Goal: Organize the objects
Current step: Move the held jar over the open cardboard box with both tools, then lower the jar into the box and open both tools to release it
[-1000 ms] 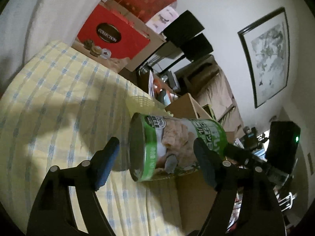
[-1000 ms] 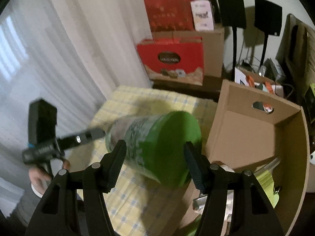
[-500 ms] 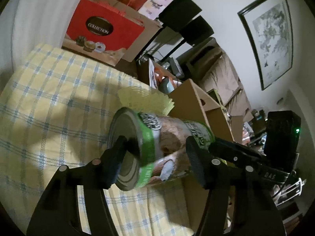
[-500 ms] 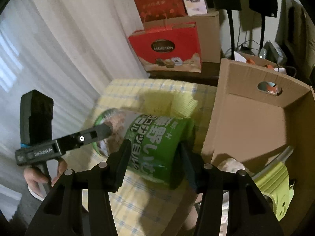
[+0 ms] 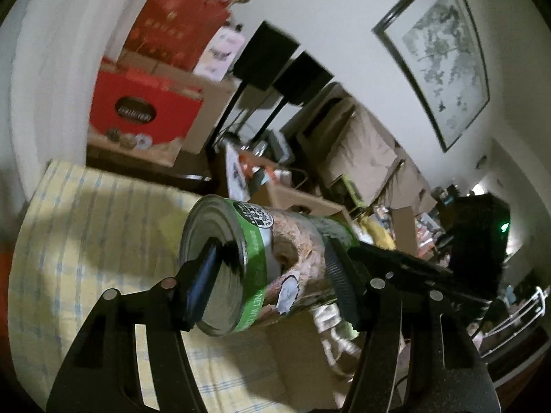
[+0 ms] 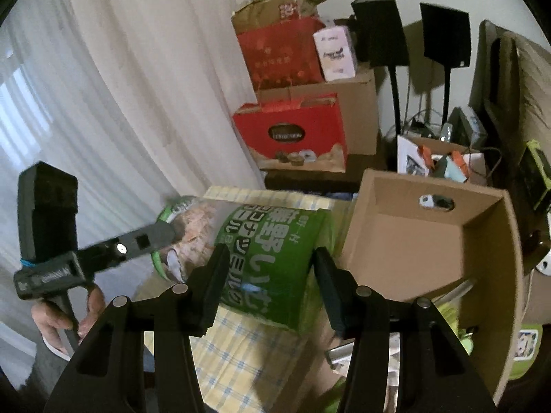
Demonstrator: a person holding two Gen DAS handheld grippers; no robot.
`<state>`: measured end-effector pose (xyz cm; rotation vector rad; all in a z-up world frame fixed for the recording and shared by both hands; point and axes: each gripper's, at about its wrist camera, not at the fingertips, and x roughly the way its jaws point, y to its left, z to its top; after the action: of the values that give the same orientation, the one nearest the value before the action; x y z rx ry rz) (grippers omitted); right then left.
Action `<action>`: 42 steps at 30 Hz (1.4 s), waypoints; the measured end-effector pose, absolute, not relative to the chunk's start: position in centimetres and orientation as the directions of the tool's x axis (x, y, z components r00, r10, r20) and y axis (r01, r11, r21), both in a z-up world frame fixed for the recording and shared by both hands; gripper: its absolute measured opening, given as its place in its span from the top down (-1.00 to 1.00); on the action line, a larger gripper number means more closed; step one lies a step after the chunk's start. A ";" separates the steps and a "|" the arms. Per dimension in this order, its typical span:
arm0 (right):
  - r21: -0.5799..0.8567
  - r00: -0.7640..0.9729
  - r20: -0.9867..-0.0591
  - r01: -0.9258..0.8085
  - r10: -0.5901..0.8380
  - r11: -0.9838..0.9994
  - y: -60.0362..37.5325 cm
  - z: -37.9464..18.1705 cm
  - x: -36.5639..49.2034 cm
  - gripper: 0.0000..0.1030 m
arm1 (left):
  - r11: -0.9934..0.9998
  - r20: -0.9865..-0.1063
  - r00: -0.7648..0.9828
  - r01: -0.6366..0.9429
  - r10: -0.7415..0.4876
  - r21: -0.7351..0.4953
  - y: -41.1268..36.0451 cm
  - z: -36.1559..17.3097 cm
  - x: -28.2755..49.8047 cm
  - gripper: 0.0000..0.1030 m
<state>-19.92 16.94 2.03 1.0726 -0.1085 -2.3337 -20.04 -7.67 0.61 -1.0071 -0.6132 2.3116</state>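
Observation:
A large green-labelled can [image 5: 275, 261] hangs on its side above the yellow checked tablecloth [image 5: 86, 241], held from both ends. My left gripper [image 5: 272, 265] is shut on it: one pad presses the bare metal end, the other the label. In the right wrist view the same can [image 6: 275, 241] shows green lettering, and my right gripper [image 6: 270, 265] is shut on its body near the green-lidded end. The left gripper [image 6: 103, 251] reaches in from the left there, with a person's hand [image 6: 51, 320] on its handle. An open cardboard box [image 6: 430, 241] stands just right of the can.
Yellow-green items [image 6: 451, 313] lie in the bottom of the box. Behind the table stand a red gift box [image 6: 292, 134], stacked cartons [image 6: 358, 103] and two black speakers on stands [image 6: 378, 31]. A white curtain [image 6: 120, 86] hangs to the left. A framed picture [image 5: 444, 55] hangs on the wall.
Both grippers closed onto the can and lifted it off the tablecloth. The can now sits higher, and more of the room shows behind it.

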 end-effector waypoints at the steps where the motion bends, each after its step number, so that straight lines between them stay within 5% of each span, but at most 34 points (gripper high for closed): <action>1: 0.296 -0.527 -0.670 0.456 -0.523 -0.839 17.3 2.5 -19.9 -0.03 | -0.752 -0.520 -0.573 -0.296 0.633 -0.590 -7.3 1.3 -20.2 -0.12; 13: 0.270 -0.607 -0.645 0.387 -0.464 -0.881 22.5 5.4 -20.3 -0.03 | -0.753 -0.529 -0.548 -0.358 0.648 -0.552 -1.0 4.5 -21.7 -0.12; 27: 0.279 -0.652 -0.676 0.205 -0.343 -0.938 32.2 2.7 -23.9 -0.03 | -0.746 -0.591 -0.455 -0.429 0.666 -0.510 10.3 1.7 -25.3 -0.12; 42: 0.285 -0.635 -0.701 0.169 -0.325 -0.944 34.5 -1.5 -27.5 -0.03 | -0.793 -0.669 -0.430 -0.390 0.607 -0.468 13.7 -2.5 -27.8 -0.12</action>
<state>-27.54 34.49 -1.47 1.1708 -0.2791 -2.6007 -27.79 13.72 -2.52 -1.1773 -0.3240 2.2233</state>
